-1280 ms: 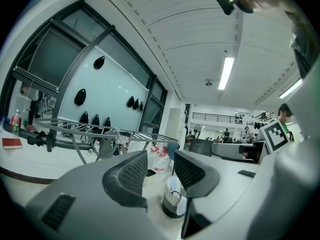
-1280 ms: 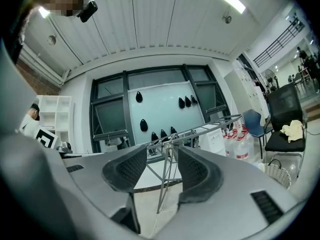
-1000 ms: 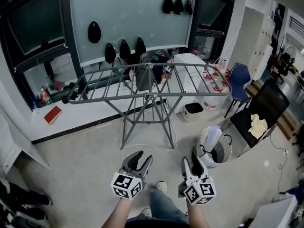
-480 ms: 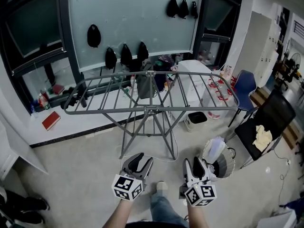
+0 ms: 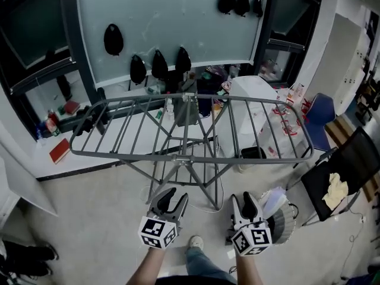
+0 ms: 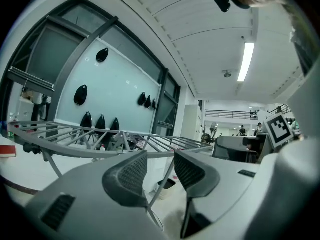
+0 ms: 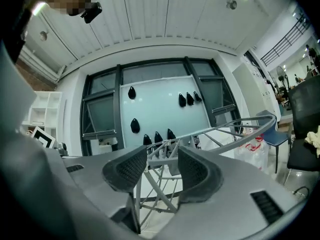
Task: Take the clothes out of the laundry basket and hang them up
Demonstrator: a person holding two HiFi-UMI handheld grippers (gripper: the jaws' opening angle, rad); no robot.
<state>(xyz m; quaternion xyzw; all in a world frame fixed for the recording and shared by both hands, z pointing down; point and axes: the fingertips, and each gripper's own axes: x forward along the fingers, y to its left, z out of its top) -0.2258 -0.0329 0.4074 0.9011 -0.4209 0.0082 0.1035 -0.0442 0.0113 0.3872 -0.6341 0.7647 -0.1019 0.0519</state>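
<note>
A grey folding drying rack (image 5: 184,123) stands bare in the middle of the floor, just ahead of both grippers. The round wire laundry basket (image 5: 287,219) sits on the floor at the lower right, with a pale garment (image 5: 272,199) sticking out of it. My left gripper (image 5: 172,198) is held level below the rack's near edge, jaws open and empty. My right gripper (image 5: 246,204) is beside it, right next to the basket, also open and empty. The rack's bars show beyond the left gripper (image 6: 160,171) and the right gripper (image 7: 162,166).
A black chair (image 5: 350,159) with a yellowish cloth (image 5: 334,189) stands at the right, a blue chair (image 5: 316,111) behind it. A white cabinet (image 5: 252,97) and a black bin (image 5: 254,153) sit beyond the rack. A red book (image 5: 58,151) lies at the left.
Both grippers and the view have moved forward toward the drying rack, which now looks larger and nearer. The basket now lies right beside my right gripper. The jaws have not changed.
</note>
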